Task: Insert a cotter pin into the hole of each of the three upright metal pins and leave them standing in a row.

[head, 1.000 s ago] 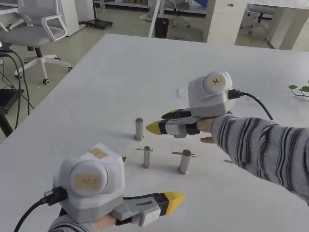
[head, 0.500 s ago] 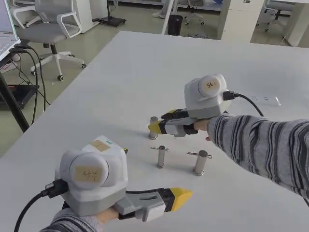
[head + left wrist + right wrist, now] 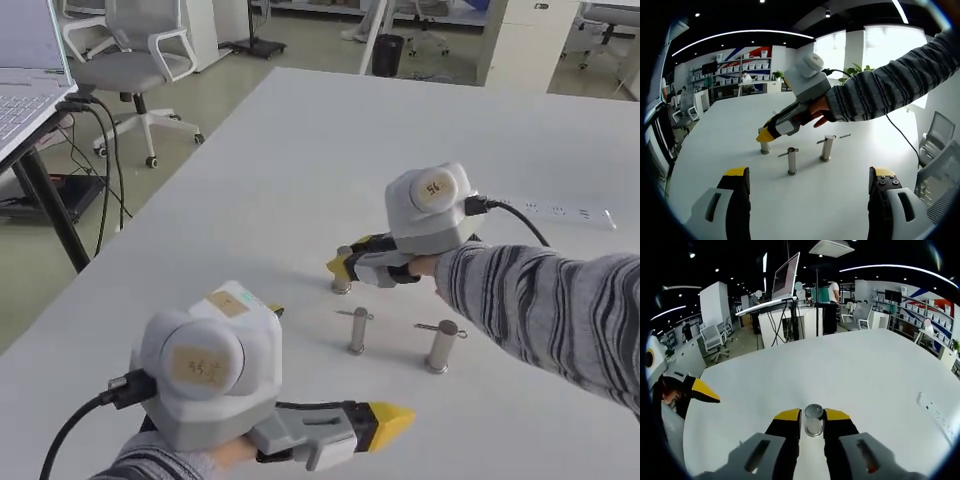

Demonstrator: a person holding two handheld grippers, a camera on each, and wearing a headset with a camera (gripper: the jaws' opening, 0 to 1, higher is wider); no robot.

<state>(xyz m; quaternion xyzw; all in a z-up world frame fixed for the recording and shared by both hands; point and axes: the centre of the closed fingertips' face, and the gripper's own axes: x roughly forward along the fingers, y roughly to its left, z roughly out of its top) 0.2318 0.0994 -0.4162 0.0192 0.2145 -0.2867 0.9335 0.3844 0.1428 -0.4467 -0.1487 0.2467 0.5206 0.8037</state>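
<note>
Your white table (image 3: 230, 200) is carrying three metal pins, all standing upright, close together. Far pin (image 3: 813, 421) is standing behind other two. Middle pin (image 3: 358, 332) and right pin (image 3: 440, 347) are standing side by side, not touching. Each is carrying cotter pin through its top: middle cotter (image 3: 352, 313), right cotter (image 3: 430, 326). Loose cotter pin (image 3: 845, 135) is lying flat near right pin. White power strip (image 3: 565, 211) is lying farther back, well apart from the pins you're working.

An open-plan office — swivel chairs (image 3: 135, 62), a laptop (image 3: 22, 100) with trailing cables (image 3: 105, 140), white cabinets (image 3: 525, 40) beyond
</note>
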